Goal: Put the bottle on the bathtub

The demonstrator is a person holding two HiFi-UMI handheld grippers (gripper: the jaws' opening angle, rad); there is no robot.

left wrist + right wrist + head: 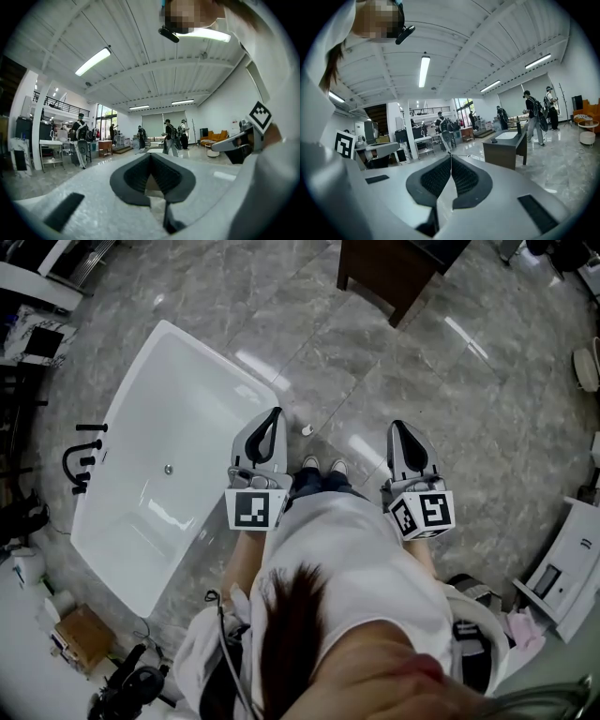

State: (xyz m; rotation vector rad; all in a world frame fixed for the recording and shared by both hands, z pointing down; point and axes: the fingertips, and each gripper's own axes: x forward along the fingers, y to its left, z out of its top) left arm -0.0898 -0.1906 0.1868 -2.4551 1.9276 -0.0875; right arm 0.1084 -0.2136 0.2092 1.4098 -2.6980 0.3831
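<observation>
Left gripper (pixel 150 156) and right gripper (pixel 451 158) are both closed, empty.

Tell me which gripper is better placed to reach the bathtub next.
Left. The left gripper is on the side of the white bathtub; the right gripper is across the person's shoes from it. Both are shut and empty.

Bathtub (pixel 187 399): glossy white, smooth. Floor (pixel 394 371): polished grey stone-look tiles, reflective. Left gripper (pixel 275 413), right gripper (pixel 397 426): matt grey plastic shells, black ribbed pads (pixel 136 176). Desk (pixel 389 268): dark wood.
</observation>
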